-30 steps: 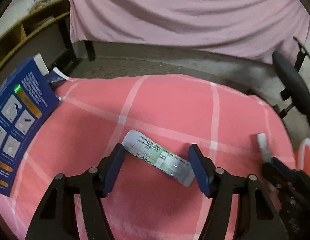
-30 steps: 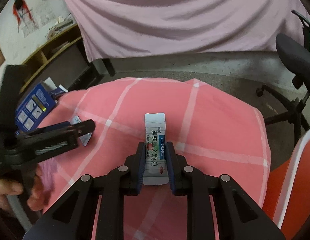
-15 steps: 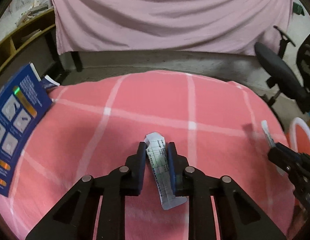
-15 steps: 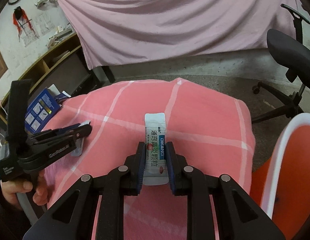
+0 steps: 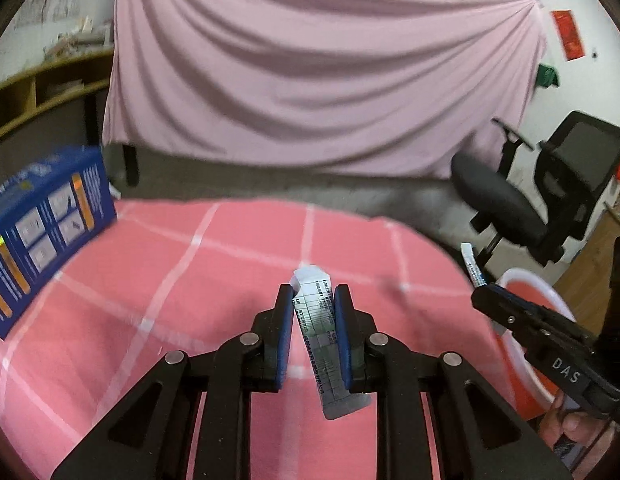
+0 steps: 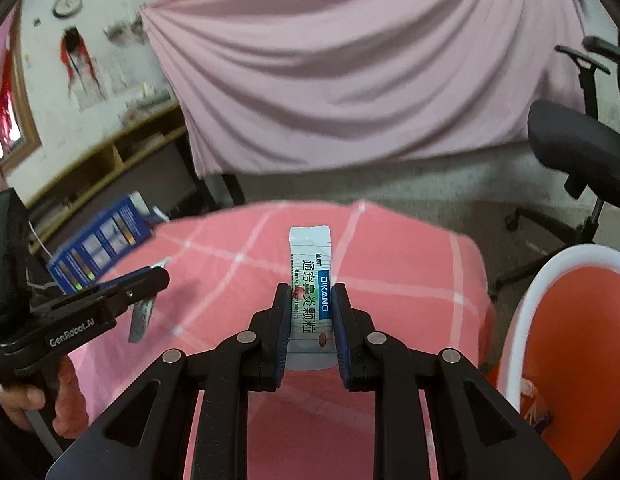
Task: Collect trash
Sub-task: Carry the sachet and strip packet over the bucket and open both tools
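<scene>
My left gripper (image 5: 313, 300) is shut on a silver sachet (image 5: 322, 336) printed with a table, held above the pink checked tablecloth (image 5: 213, 264). My right gripper (image 6: 310, 296) is shut on a white sachet (image 6: 310, 276) with a blue DIKANG label, held upright above the cloth. The left gripper with its sachet (image 6: 141, 316) also shows at the left of the right wrist view. The right gripper (image 5: 480, 292) and its sachet (image 5: 472, 266) show at the right of the left wrist view. An orange bin with a white rim (image 6: 530, 300) stands at the table's right edge.
A blue box (image 5: 41, 220) lies at the table's left; it also shows in the right wrist view (image 6: 97, 244). A black office chair (image 5: 522, 204) stands on the floor to the right. A pink sheet (image 5: 310, 80) hangs behind. Wooden shelves (image 6: 109, 160) line the left wall.
My left gripper closed on the silver sachet and lifted it off the cloth. My right gripper kept its sachet and moved right, bringing the orange bin further into view.
</scene>
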{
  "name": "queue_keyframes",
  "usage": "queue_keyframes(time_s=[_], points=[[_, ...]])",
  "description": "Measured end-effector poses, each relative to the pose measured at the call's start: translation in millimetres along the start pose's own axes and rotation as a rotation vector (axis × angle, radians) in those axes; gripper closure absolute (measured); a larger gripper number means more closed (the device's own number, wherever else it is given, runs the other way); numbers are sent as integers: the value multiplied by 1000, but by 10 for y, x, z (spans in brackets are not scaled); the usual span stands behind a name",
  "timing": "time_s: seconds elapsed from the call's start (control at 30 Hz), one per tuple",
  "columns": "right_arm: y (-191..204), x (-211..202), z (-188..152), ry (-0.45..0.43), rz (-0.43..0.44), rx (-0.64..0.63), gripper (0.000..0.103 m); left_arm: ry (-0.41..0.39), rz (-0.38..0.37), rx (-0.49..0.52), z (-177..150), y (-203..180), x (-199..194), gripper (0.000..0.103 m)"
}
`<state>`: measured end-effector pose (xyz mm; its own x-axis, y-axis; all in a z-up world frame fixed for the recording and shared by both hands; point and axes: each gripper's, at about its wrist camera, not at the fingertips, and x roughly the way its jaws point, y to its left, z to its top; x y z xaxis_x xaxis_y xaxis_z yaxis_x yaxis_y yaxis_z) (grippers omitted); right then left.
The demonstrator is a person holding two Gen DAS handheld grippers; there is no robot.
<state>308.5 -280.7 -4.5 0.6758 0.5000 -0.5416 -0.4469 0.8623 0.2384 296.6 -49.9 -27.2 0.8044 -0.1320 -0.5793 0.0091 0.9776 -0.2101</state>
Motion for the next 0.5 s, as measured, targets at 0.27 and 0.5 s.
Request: queue_keyframes(time_s=[0.27,0.5], points=[[78,-552,40,-273,-46,-84,85,-230,-73,71,187,-388,-494,86],[-49,-1027,66,-476,-105,-65,85,-363,-141,144,312,-778,-789,86]])
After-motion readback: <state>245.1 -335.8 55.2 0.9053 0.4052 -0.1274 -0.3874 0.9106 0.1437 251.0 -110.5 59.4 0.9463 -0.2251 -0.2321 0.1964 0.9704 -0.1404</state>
